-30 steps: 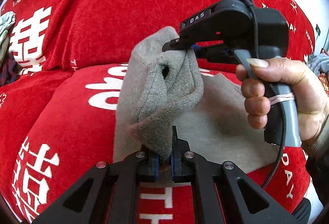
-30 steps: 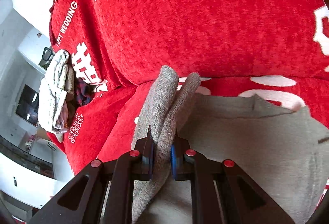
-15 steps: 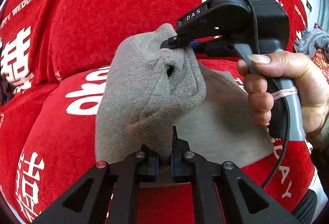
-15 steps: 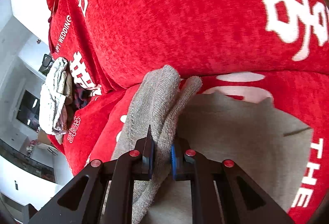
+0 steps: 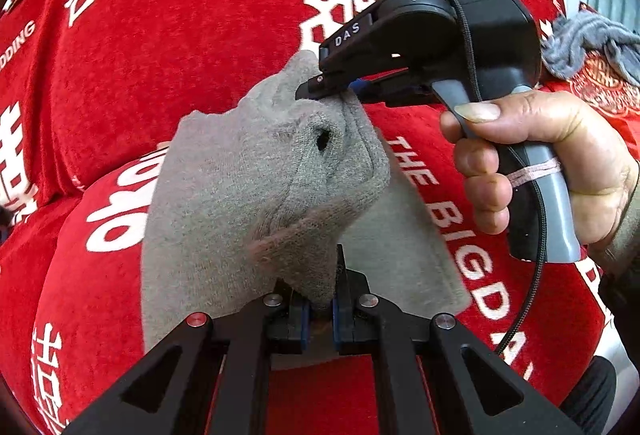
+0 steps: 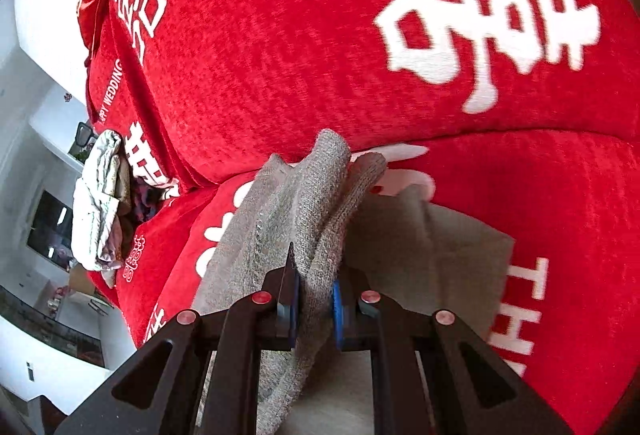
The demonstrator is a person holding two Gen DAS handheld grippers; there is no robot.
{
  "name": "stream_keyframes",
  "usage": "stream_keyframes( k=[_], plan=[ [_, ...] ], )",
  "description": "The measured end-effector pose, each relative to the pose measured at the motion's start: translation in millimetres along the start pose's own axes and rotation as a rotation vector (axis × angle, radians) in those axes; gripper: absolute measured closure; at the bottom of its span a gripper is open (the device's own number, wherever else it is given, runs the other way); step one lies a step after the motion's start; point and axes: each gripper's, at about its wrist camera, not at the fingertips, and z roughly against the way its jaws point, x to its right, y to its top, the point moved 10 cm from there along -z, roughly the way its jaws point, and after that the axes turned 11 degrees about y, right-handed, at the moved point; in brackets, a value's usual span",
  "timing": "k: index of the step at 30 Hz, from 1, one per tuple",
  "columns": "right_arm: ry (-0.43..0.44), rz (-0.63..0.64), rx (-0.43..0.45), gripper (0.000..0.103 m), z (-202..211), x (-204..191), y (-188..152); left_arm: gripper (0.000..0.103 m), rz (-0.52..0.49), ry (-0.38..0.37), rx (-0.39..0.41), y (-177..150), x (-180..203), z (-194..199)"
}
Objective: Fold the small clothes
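A small grey knit garment (image 5: 256,187) lies on the red sofa seat, its edge lifted and doubled over. My left gripper (image 5: 320,309) is shut on its near corner. My right gripper (image 5: 332,91), held by a hand, is shut on the far corner, above the flat part (image 5: 400,259). In the right wrist view the right gripper (image 6: 314,299) pinches a bunched fold of the garment (image 6: 304,203), and the flat layer (image 6: 432,247) lies to the right.
The red sofa cover (image 5: 200,47) with white lettering fills both views. A grey cloth (image 5: 588,39) lies at the far right. A pale bundle of clothes (image 6: 100,195) sits at the sofa's left end.
Both grippers have carried the lifted edge of the grey garment to the right across the seat, folding it further over the flat part. Both stay shut on it.
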Motion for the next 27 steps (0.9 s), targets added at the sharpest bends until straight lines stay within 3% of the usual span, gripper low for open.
stream_keyframes(
  k=[15, 18, 20, 21, 22, 24, 27],
  plan=[
    [-0.037, -0.072, 0.018, 0.089, 22, 66, -24, 0.095, -0.098, 0.028, -0.043, -11, 49, -24],
    [-0.058, -0.075, 0.014, 0.085, 18, 72, -28, 0.094, -0.096, 0.022, -0.055, -11, 50, -24],
    [-0.076, -0.091, 0.024, 0.07, 24, 76, -27, 0.07, -0.096, -0.009, -0.066, -11, 51, -20],
    [-0.097, -0.097, 0.03, 0.065, 29, 78, -26, 0.027, -0.091, -0.042, -0.078, -11, 52, -17],
    [-0.115, -0.098, 0.041, 0.06, 37, 80, -25, 0.001, -0.075, -0.056, -0.074, -10, 49, -11],
    [-0.14, -0.087, 0.071, 0.056, 51, 74, -22, 0.001, -0.041, -0.055, -0.003, -3, 39, 8],
    [-0.136, -0.014, 0.108, 0.049, 71, 47, -19, 0.001, -0.059, -0.113, 0.03, 2, 32, 31]
  ],
)
